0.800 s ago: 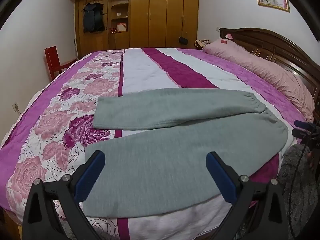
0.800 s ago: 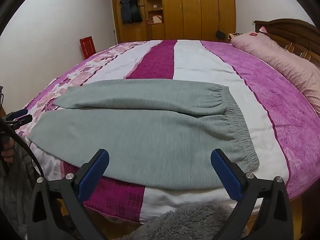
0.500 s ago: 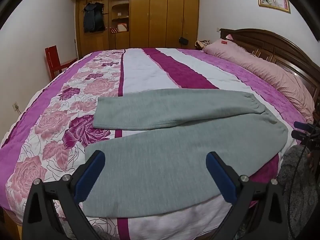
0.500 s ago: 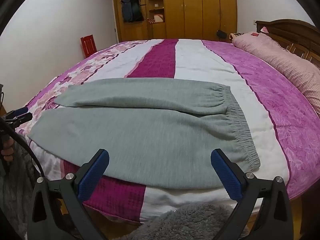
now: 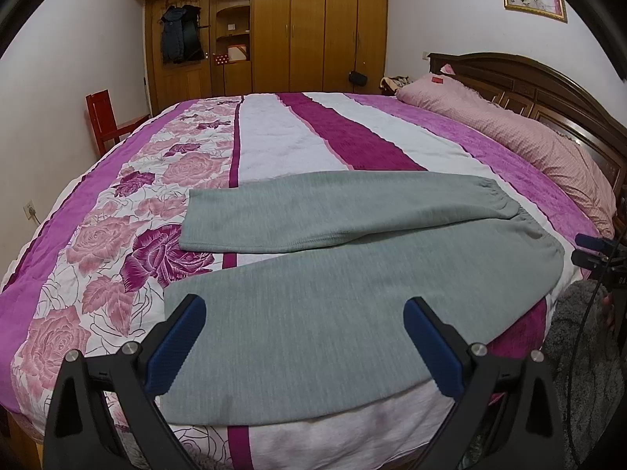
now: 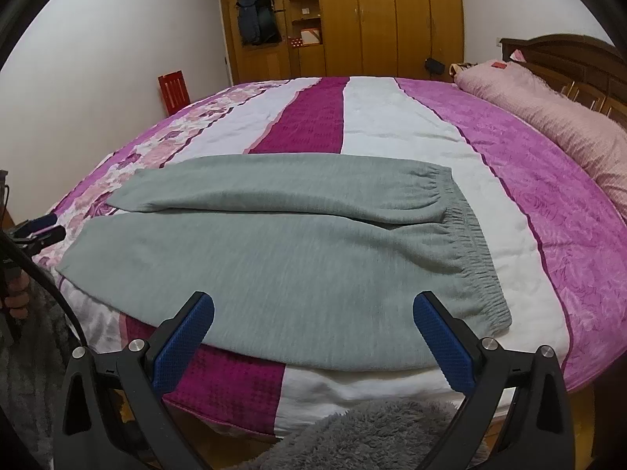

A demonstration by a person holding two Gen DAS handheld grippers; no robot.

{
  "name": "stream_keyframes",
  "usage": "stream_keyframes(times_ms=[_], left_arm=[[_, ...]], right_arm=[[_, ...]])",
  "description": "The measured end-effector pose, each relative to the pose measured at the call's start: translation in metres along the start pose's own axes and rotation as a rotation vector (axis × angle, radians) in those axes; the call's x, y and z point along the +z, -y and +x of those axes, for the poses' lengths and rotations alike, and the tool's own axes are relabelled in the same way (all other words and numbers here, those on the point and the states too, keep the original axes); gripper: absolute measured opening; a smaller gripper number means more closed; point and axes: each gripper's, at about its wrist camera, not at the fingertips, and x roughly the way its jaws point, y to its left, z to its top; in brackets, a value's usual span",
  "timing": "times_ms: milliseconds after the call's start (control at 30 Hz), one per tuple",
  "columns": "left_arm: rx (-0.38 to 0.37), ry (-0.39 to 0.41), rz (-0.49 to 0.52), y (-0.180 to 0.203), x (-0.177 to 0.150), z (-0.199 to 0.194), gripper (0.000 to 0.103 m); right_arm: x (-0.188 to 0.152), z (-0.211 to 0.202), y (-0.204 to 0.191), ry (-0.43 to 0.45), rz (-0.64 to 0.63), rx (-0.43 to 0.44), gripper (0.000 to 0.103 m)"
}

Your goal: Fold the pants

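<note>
one pair grey pants [image 5: 345, 274] lay flat on near side of bed [image 5: 274, 137], two legs spread in v, waistband toward headboard [image 5: 548, 90]. left gripper [image 5: 305, 337] hovered over near leg, jaws wide apart, holding nothing. right gripper [image 6: 313, 333] hovered near waistband, jaws wide apart, holding nothing. one pink pillow [image 5: 529, 137], one red chair [image 5: 106, 117].

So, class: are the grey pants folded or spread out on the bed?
Spread out: the grey pants lie flat, both legs side by side, waistband unfolded.
</note>
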Motion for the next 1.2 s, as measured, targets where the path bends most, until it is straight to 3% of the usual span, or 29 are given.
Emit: stream_keyframes(times_ms=[1200], left_arm=[[-0.006,-0.009,0.014,-0.0009,-0.0020,0.0030,0.103]], right_arm=[[-0.0008,0.0014,-0.0005,0.000,-0.006,-0.003,0.101]])
